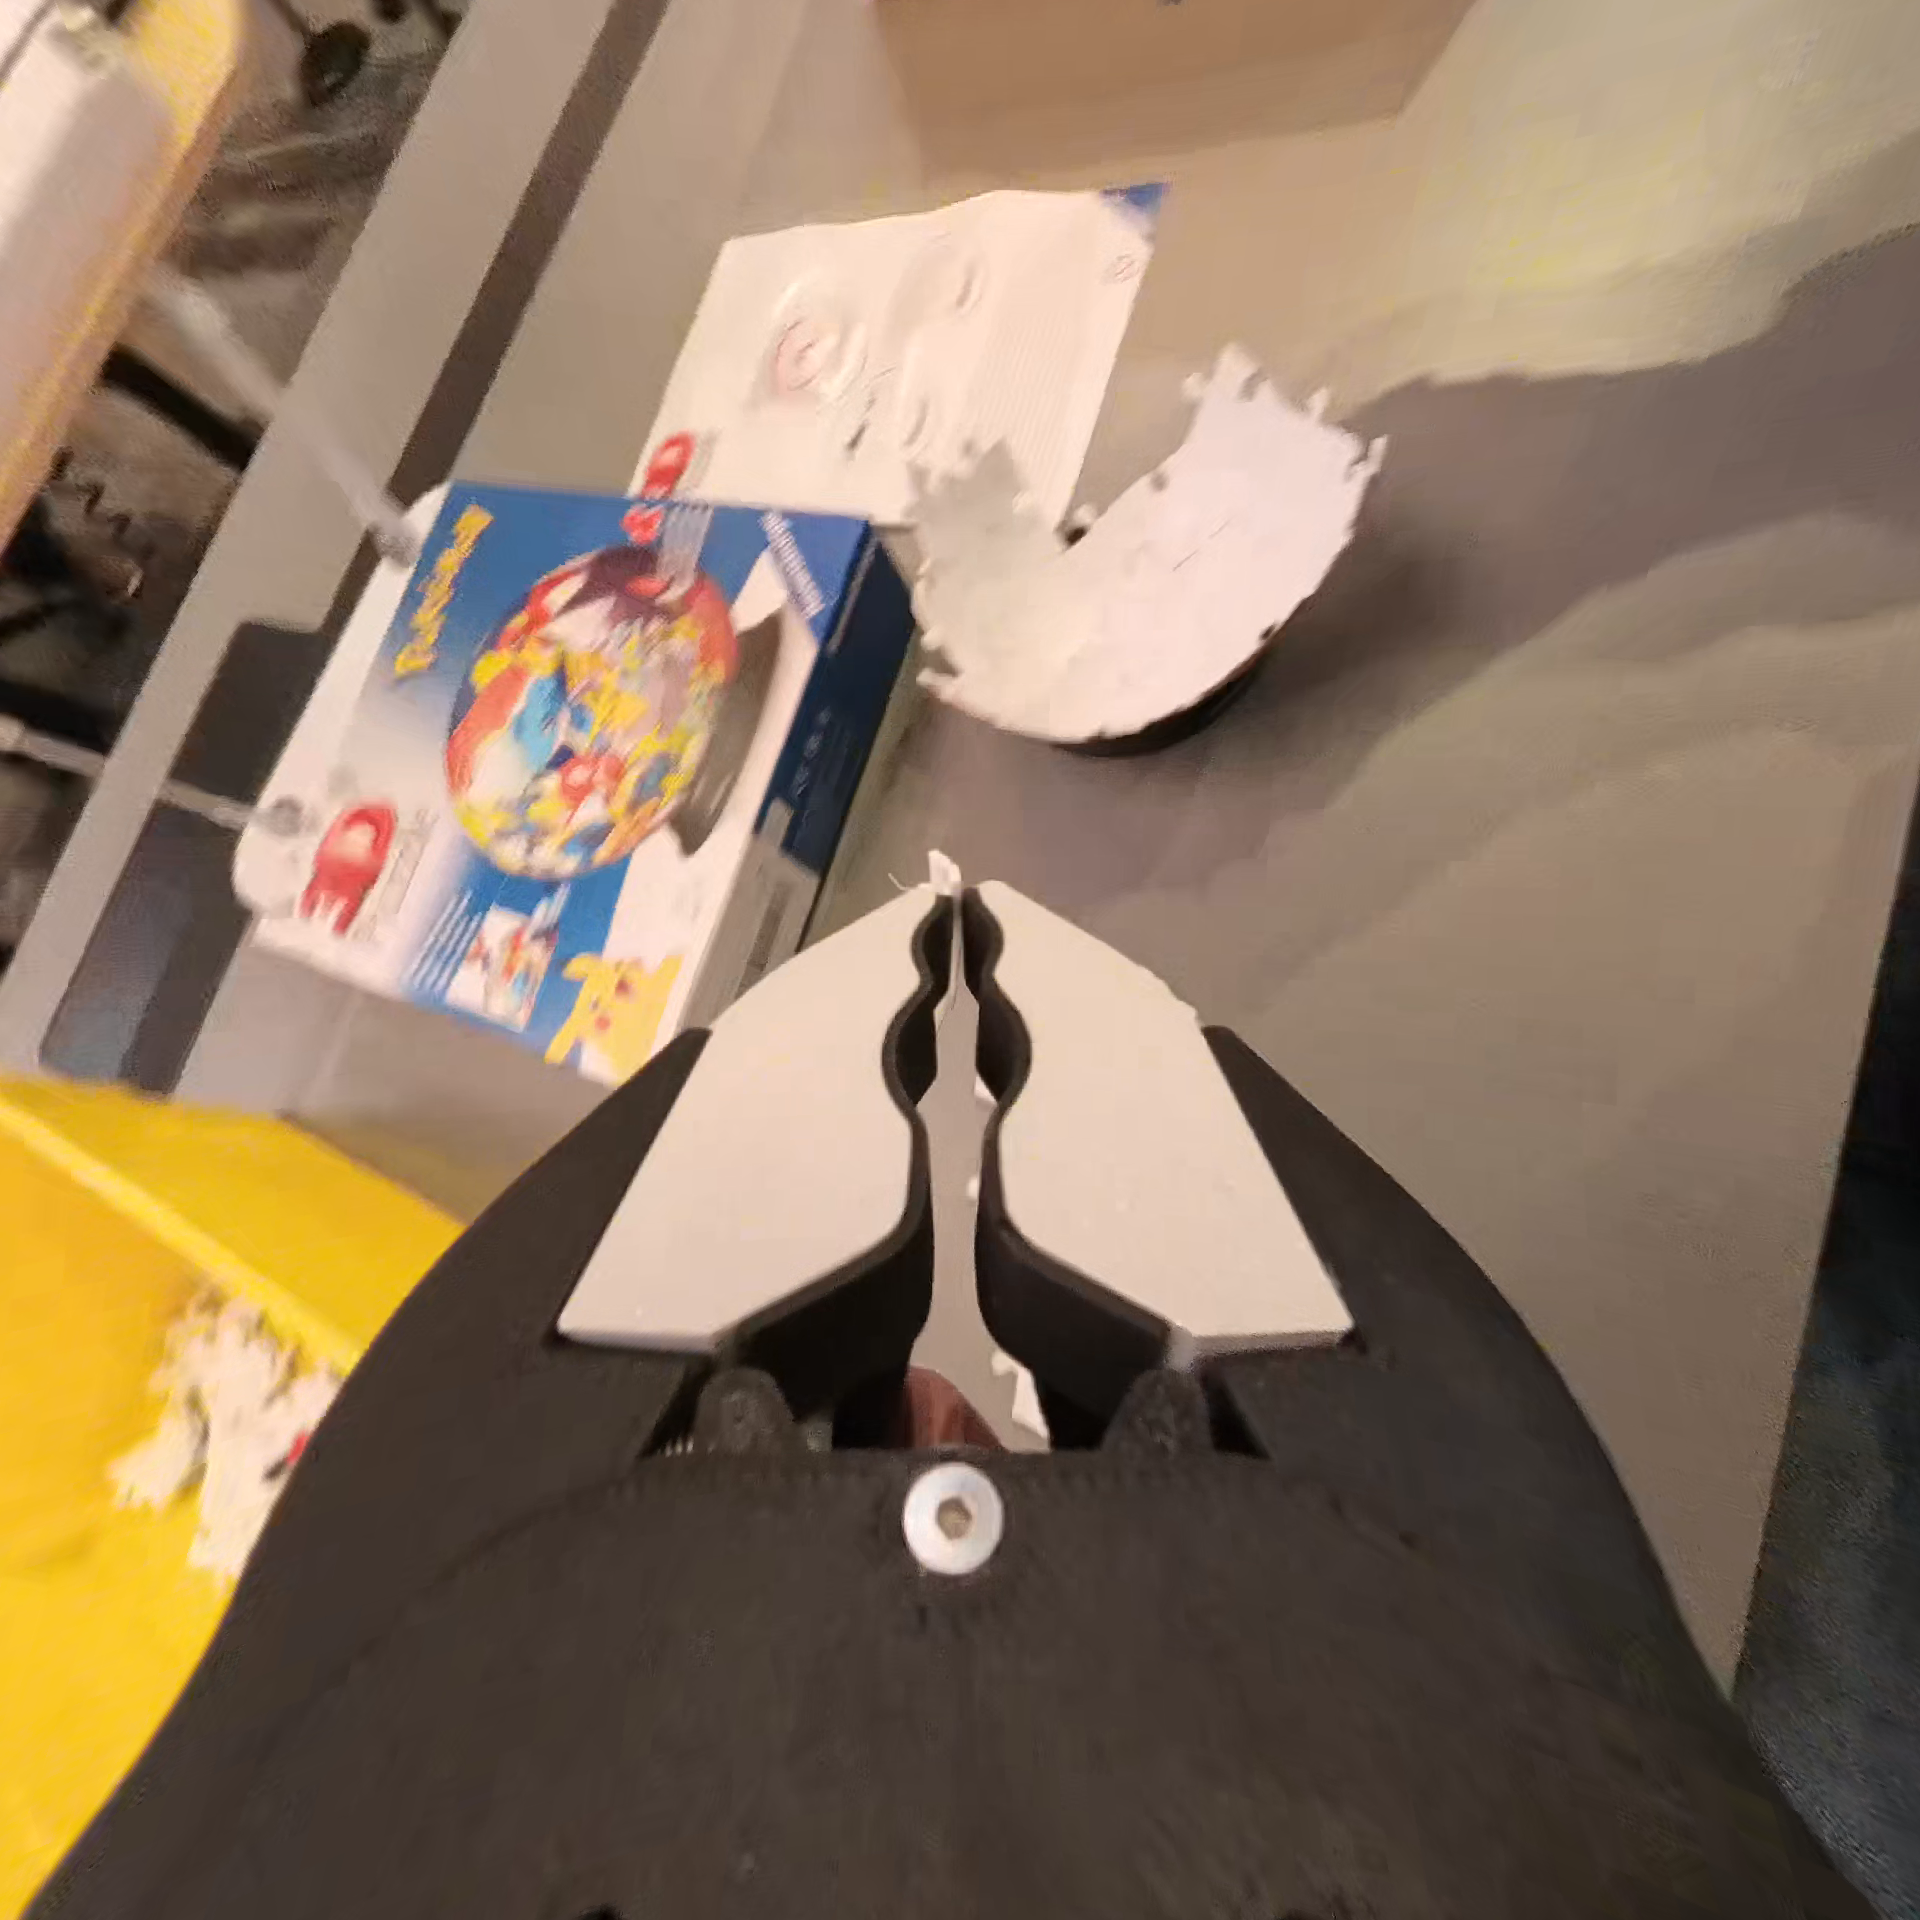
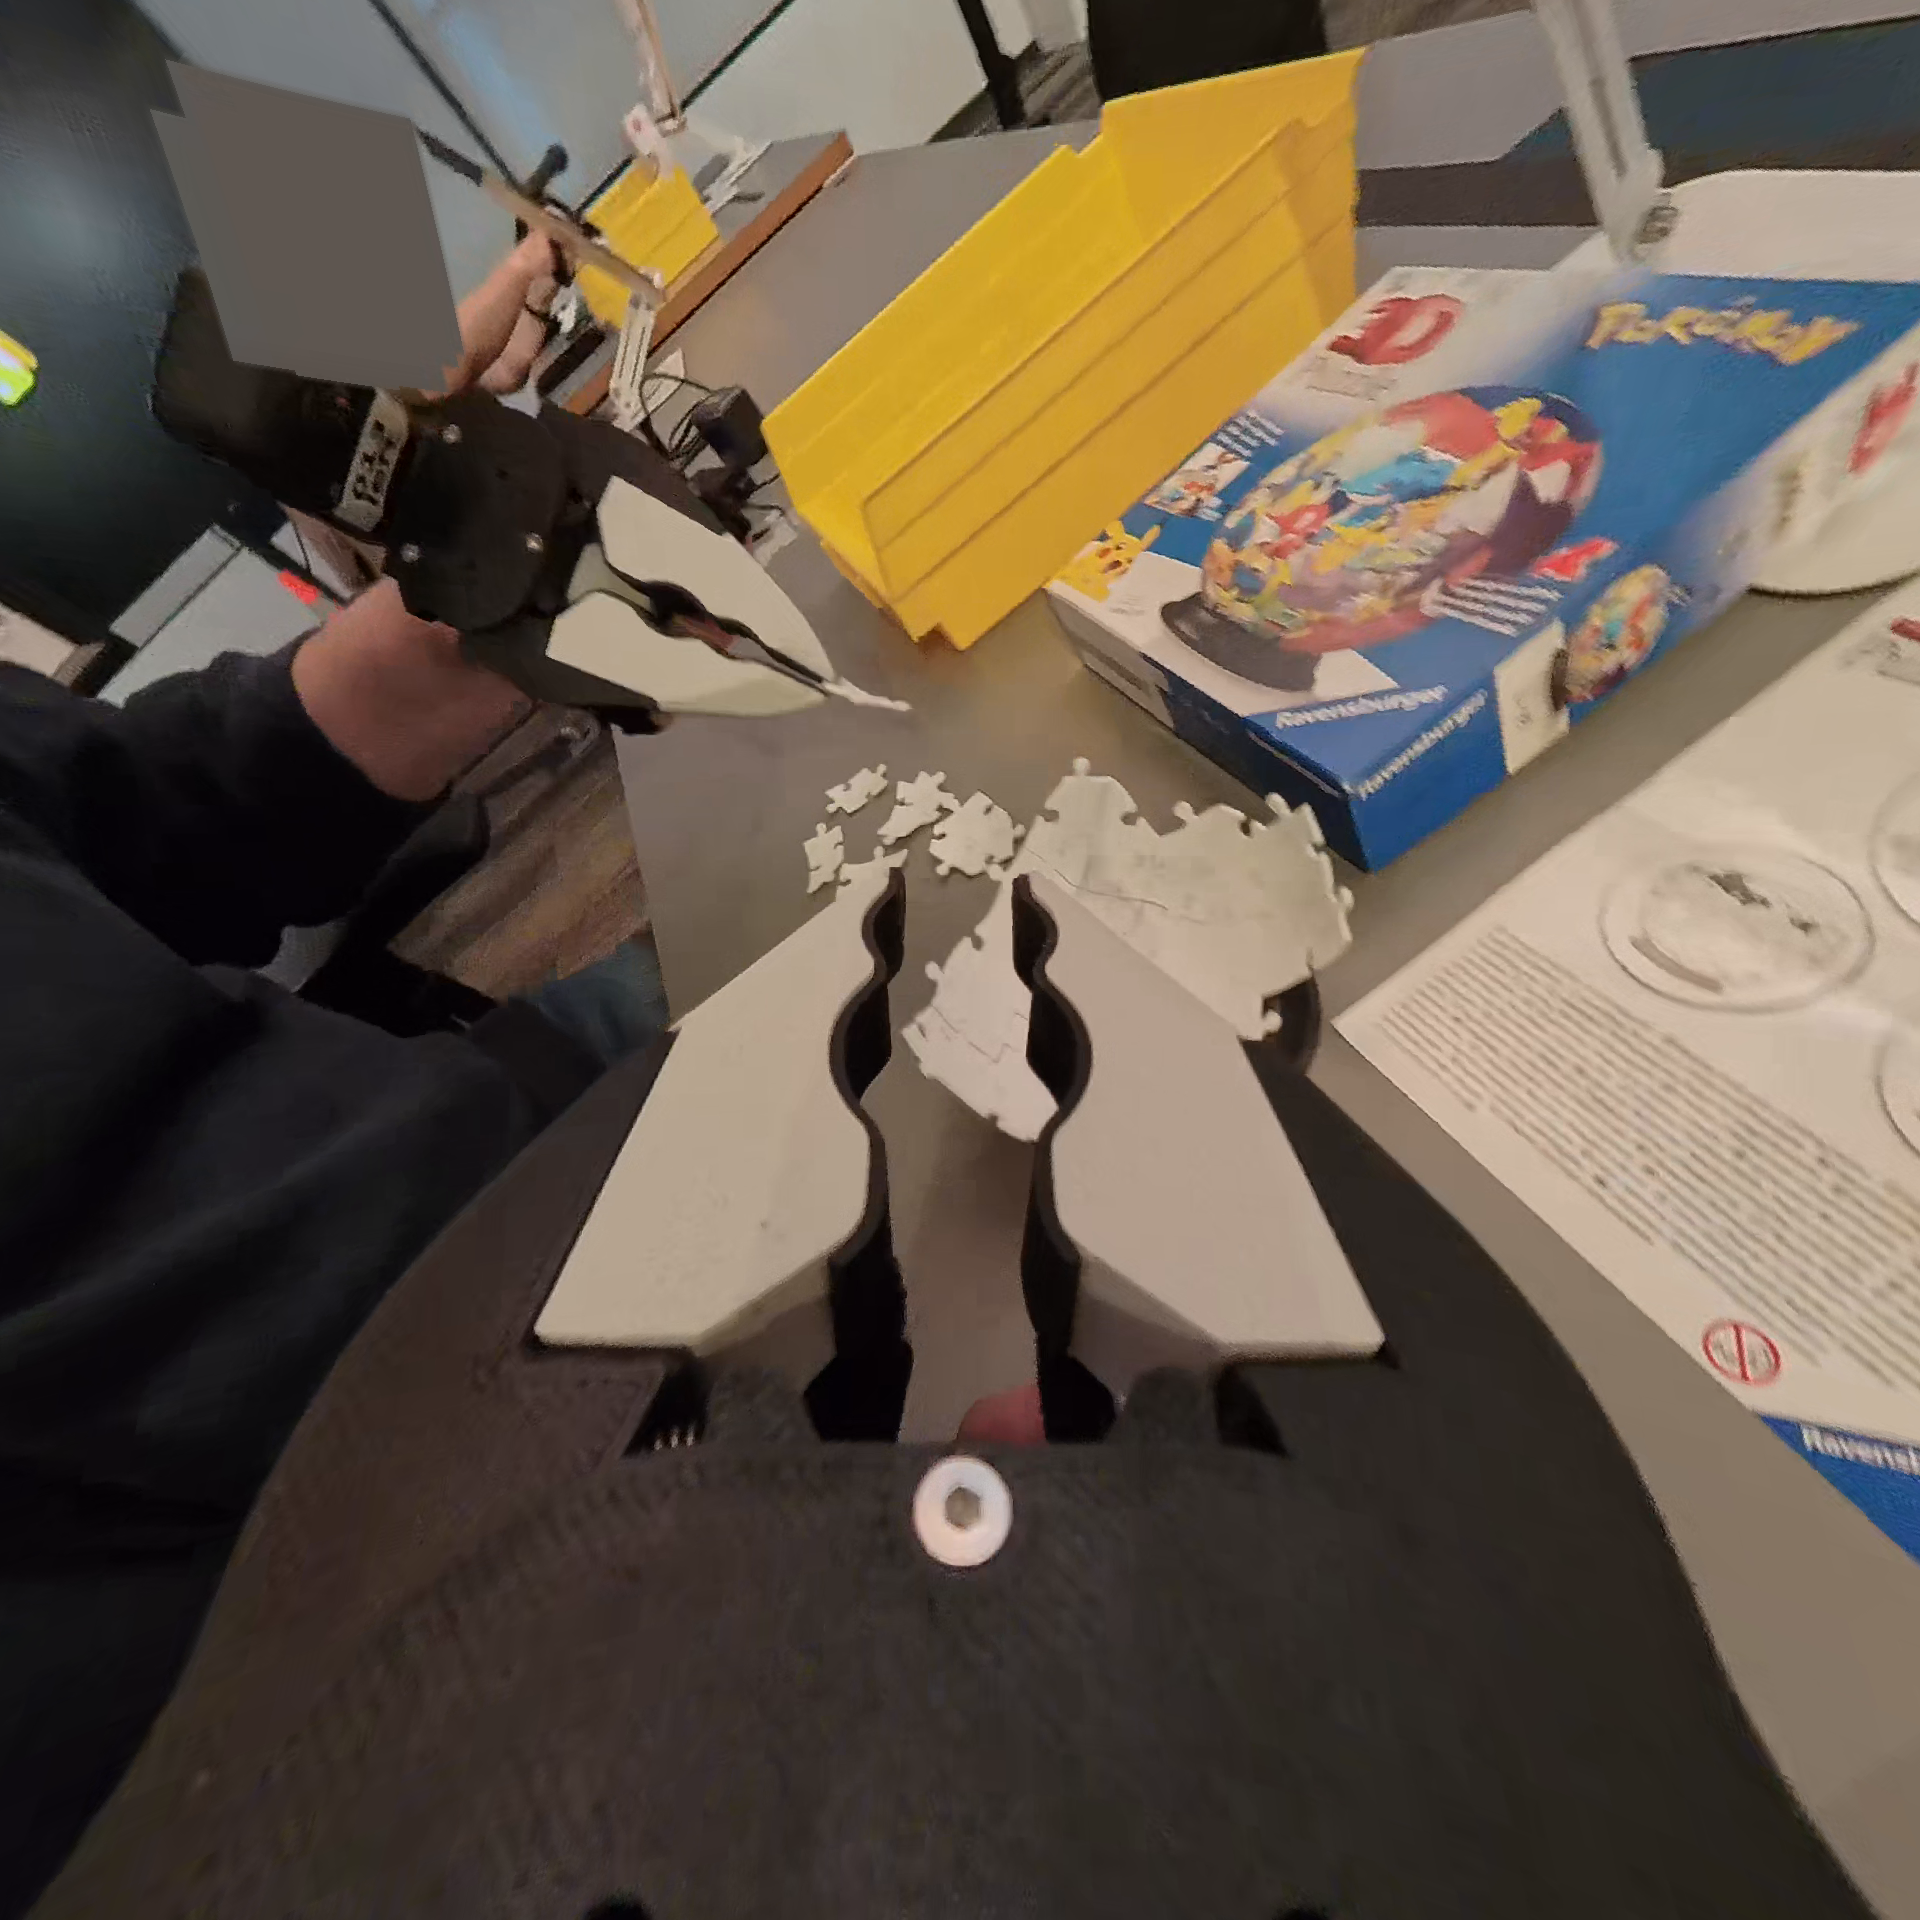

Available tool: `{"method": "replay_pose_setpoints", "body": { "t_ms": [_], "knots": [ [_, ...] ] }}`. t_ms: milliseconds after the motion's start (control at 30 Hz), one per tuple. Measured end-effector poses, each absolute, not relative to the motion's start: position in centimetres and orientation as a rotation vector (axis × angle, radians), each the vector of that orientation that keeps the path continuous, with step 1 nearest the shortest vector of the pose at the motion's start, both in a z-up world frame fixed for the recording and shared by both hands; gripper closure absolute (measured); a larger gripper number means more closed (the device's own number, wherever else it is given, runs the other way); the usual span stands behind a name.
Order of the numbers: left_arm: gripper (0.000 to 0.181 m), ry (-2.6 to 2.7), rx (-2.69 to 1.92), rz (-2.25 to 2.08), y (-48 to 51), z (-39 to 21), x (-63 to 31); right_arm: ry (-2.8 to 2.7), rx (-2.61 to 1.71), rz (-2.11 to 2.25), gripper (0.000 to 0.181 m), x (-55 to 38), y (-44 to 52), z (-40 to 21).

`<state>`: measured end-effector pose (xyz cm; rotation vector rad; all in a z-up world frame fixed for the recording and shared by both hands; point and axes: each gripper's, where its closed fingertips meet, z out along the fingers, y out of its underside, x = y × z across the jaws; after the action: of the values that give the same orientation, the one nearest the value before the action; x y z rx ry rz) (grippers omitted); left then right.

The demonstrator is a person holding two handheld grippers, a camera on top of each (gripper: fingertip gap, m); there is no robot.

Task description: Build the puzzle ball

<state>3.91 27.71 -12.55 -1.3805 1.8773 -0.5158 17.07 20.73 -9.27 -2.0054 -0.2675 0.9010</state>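
Observation:
The half-built white puzzle ball (image 1: 1143,582) sits as an open shell on a black stand (image 1: 1174,727). My left gripper (image 1: 956,899) is shut on a thin white puzzle piece (image 1: 940,868) whose edge sticks out past the fingertips; it is held in the air short of the shell. In the right wrist view the left gripper (image 2: 810,686) shows with that piece (image 2: 868,698). My right gripper (image 2: 961,894) is open and hangs just over the near rim of the shell (image 2: 1174,883). Several loose white pieces (image 2: 904,821) lie on the table left of the shell.
The blue puzzle box (image 2: 1455,540) lies behind the shell, also seen in the left wrist view (image 1: 582,769). Stacked yellow bins (image 2: 1070,343) stand further back; one yellow bin (image 1: 104,1299) holds more pieces (image 1: 218,1423). A printed instruction sheet (image 2: 1662,1091) lies to the right. Tip to tip, the grippers are about 15 centimeters apart.

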Motion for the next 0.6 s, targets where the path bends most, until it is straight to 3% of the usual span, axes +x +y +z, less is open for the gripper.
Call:
{"method": "replay_pose_setpoints", "body": {
  "t_ms": [33, 167, 600],
  "knots": [
    [0.179, 1.9, -1.354, -0.531, 27.2, -12.7, 4.8, -0.288, -2.013, 0.903, 0.162, 16.6, 21.0, -9.0],
    [0.18, 1.956, -1.162, -0.49, 26.0, -13.7, 7.2, -0.342, -2.032, 0.942, 0.162, 14.9, 21.7, -9.1],
    [0.18, 1.963, -0.236, -0.183, 19.0, -8.0, 11.4, -0.348, -1.983, 1.447, 0.151, 12.1, 21.0, -8.5]
  ]
}}
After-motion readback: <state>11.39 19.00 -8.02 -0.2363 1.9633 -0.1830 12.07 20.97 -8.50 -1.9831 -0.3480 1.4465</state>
